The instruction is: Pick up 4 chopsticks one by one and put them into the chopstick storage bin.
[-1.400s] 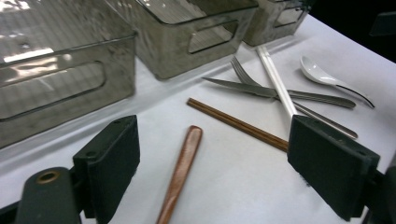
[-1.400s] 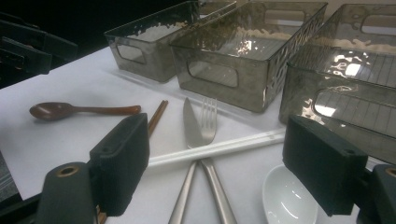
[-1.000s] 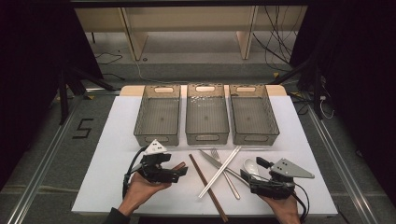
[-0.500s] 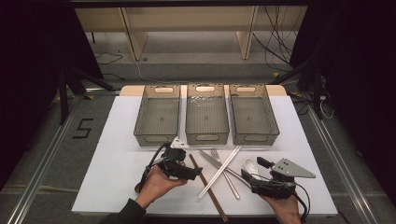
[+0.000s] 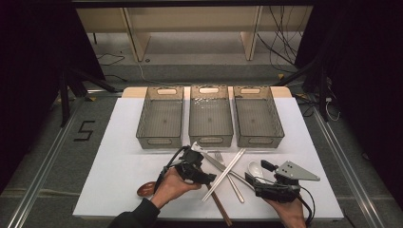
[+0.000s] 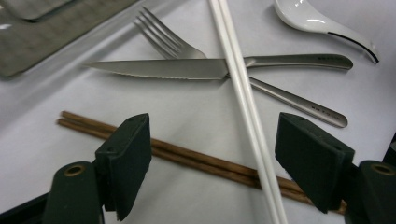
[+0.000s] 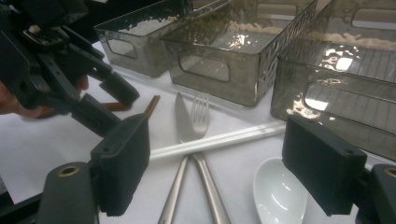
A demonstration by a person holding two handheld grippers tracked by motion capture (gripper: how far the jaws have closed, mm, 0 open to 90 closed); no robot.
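Sorting has barely begun: all three bins (image 5: 210,118) look empty. The left gripper (image 6: 212,154), jaws spread and just closing, straddles brown chopsticks (image 6: 187,158) at six o'clock; the right gripper (image 7: 233,172) is spread, empty.

Only readable mark: big dark "5" (image 5: 85,130) stuck on grey floor left of my table. Tiny stamps on knife handle (image 6: 299,60) and fork handle (image 6: 322,112), too small to read.
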